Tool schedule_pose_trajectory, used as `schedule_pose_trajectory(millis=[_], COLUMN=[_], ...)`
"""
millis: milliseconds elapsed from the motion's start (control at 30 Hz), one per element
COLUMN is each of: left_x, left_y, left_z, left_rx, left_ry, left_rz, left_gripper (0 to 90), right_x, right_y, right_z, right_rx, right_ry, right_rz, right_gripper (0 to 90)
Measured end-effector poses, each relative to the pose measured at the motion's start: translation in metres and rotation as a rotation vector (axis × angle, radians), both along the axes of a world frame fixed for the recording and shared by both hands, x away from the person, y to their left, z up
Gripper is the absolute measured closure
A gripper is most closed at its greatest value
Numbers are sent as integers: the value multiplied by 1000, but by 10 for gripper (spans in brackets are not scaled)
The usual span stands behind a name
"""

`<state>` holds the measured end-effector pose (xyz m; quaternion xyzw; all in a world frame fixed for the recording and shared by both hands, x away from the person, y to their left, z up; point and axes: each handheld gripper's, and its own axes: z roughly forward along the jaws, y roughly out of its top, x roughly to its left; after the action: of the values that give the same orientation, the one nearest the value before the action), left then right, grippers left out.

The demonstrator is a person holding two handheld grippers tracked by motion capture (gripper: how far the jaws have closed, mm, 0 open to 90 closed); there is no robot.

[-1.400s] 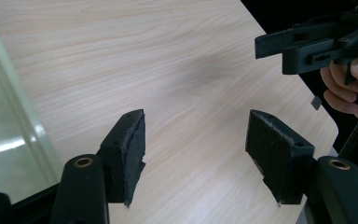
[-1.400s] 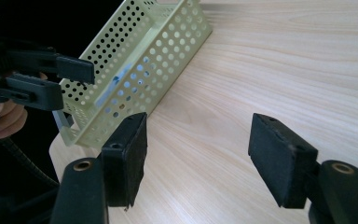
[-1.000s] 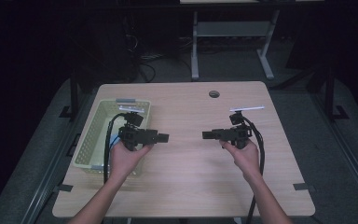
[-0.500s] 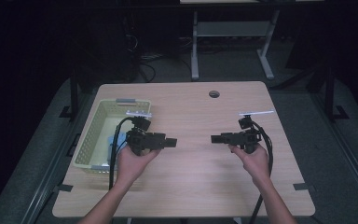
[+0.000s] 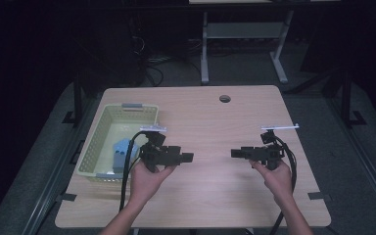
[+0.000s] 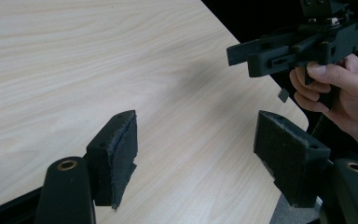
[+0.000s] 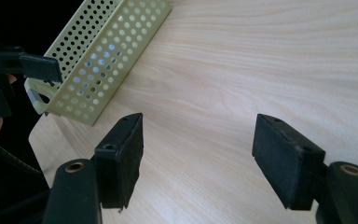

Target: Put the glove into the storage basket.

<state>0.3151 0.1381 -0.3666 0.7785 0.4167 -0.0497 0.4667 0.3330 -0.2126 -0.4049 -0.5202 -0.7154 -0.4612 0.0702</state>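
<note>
Two tools hang above the bare middle of the table [image 5: 210, 122], facing each other tip to tip and well apart. The left tool [image 5: 188, 157] and the right tool [image 5: 235, 153] each have their jaws spread wide with nothing between the pads; both gripper views show only wood grain through the gap.

The thing nearest the work is the blue object [image 5: 120, 152], which lies inside the pale yellow basket [image 5: 127, 111] at the table's left side, toward the basket's near end. The left tool sits just beside the basket's right wall, so that hand is the natural one to go in.

To do this step well, I judge the left hand should turn its tool toward the basket and come in from above, clearing the rim before descending, with the trailing cable [image 5: 127, 161] kept off the wall. The jaws are already wide enough, so there is no need to open further; close only once the pads bracket the object.

From the high view comes the whole layout: both hands, the basket's interior and the blue object. The left gripper view looks away from the basket, across the table to the right hand [image 6: 340, 88] gripping its tool. The right gripper view shows the basket's perforated side wall [image 7: 107, 51], with blue glinting through several holes.
</note>
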Motion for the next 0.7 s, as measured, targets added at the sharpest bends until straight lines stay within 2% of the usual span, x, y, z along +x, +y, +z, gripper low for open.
schedule_pose_trajectory(millis=[267,300,433,567,700], left_x=[-9,-10,-11,-15,-21], left_y=[-5,-5,-6,-7,-14], left_z=[-14,-18,-25,-30,-36], left_rx=[2,-5,-14,-24,-13], left_ry=[-13,-9,-2,-5,-28], left_rz=[-17,-18,-20,-19,-31], left_gripper=[289,287,283,281,280], right_x=[-8,-10,-13,-18,-28], right_y=[-7,-9,-12,-15,-25], right_z=[-13,-18,-26,-29,-36], right_rx=[-13,-16,-27,-34,-42], right_ry=[6,17,15,20,20], right_rz=[-7,-9,-9,-16,-23], right_gripper=[330,330,330,328,327])
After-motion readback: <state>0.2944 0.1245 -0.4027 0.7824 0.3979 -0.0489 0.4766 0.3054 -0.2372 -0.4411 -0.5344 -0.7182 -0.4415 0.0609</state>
